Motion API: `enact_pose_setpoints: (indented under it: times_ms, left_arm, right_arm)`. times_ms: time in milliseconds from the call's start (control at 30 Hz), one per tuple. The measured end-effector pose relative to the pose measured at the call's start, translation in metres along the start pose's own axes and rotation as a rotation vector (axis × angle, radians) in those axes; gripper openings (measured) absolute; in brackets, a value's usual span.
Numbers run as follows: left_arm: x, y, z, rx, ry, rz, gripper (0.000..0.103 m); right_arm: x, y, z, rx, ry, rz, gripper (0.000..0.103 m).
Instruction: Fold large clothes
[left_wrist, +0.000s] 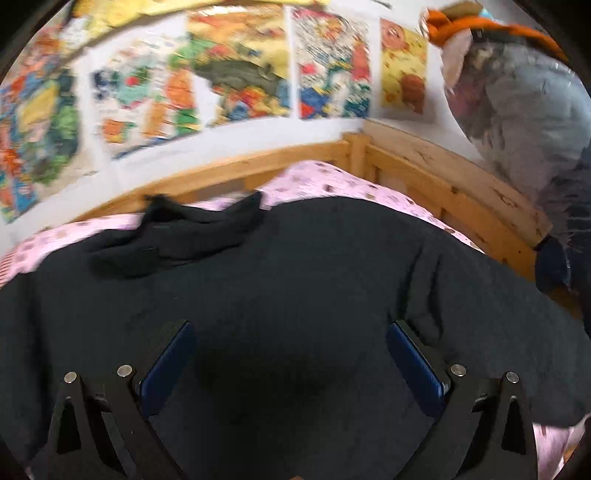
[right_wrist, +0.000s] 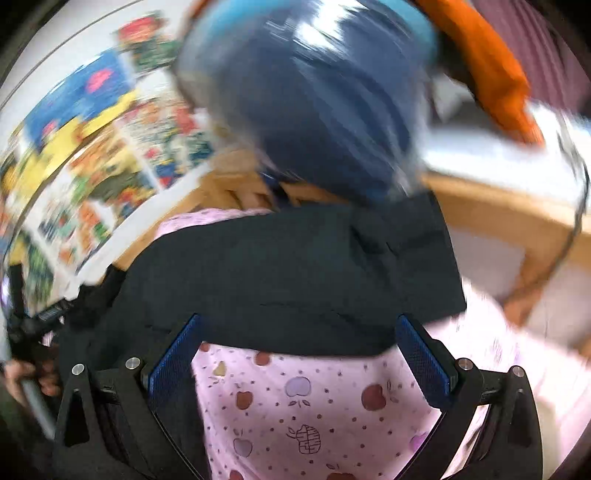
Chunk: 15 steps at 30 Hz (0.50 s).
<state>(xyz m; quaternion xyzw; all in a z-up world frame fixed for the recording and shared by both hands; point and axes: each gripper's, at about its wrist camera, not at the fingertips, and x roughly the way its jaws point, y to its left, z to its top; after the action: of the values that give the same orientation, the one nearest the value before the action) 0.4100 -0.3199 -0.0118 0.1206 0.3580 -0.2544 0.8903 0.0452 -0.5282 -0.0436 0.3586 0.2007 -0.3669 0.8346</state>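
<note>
A large black garment (left_wrist: 295, 280) lies spread over a bed with a pink fruit-print sheet (left_wrist: 343, 184). A bunched part (left_wrist: 184, 229) rests on it at the far left. My left gripper (left_wrist: 291, 354) is open above the middle of the garment, with nothing between its blue pads. In the right wrist view the garment (right_wrist: 295, 280) ends in a straight edge just beyond my right gripper (right_wrist: 299, 350), which is open over the pink sheet (right_wrist: 295, 406). Both views are motion-blurred.
A wooden bed frame (left_wrist: 424, 173) runs along the far side and right. Colourful posters (left_wrist: 229, 74) cover the wall behind. Bags of bedding (left_wrist: 524, 110) are stacked at the right; a blue bag (right_wrist: 314, 99) looms beyond the garment. The other hand-held gripper (right_wrist: 33, 325) shows at the left.
</note>
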Motion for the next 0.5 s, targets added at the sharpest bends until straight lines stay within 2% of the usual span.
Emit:
enact_pose_setpoints:
  times_ms: [67, 133, 200, 267, 300, 333, 367, 400, 467, 500]
  left_arm:
    - [0.023, -0.009, 0.001, 0.001, 0.010, -0.043, 0.103]
    - [0.049, -0.016, -0.004, -0.003, 0.042, -0.081, 0.103]
    - [0.072, -0.023, -0.010, 0.012, 0.102, -0.096, 0.103]
    - [0.091, -0.030, -0.019, 0.041, 0.161, -0.085, 0.103]
    - [0.097, -0.030, -0.022, 0.041, 0.181, -0.088, 0.103]
    - [0.099, -0.030, -0.022, 0.035, 0.189, -0.095, 0.103]
    - [0.099, -0.028, -0.022, 0.024, 0.195, -0.106, 0.103]
    - [0.095, -0.026, -0.020, 0.015, 0.194, -0.118, 0.103]
    - [0.079, -0.019, -0.016, -0.005, 0.174, -0.153, 0.103]
    - [0.066, -0.012, -0.013, -0.010, 0.145, -0.191, 0.103]
  right_arm:
    - [0.016, -0.005, -0.006, 0.058, 0.019, -0.021, 0.101]
    - [0.035, -0.008, -0.011, 0.119, 0.042, -0.024, 0.093]
    - [0.046, -0.011, -0.016, 0.182, 0.046, -0.021, 0.074]
    - [0.053, -0.018, -0.012, 0.225, 0.008, -0.010, 0.068]
    - [0.052, -0.020, -0.013, 0.229, -0.017, 0.003, 0.056]
    - [0.055, -0.020, -0.009, 0.232, -0.044, 0.006, 0.046]
    - [0.060, -0.019, -0.005, 0.231, -0.056, -0.013, 0.028]
    - [0.063, -0.018, -0.002, 0.234, -0.055, -0.021, 0.019]
    - [0.062, -0.009, 0.002, 0.219, -0.060, -0.004, 0.009]
    - [0.052, 0.003, 0.004, 0.160, -0.090, -0.003, 0.008]
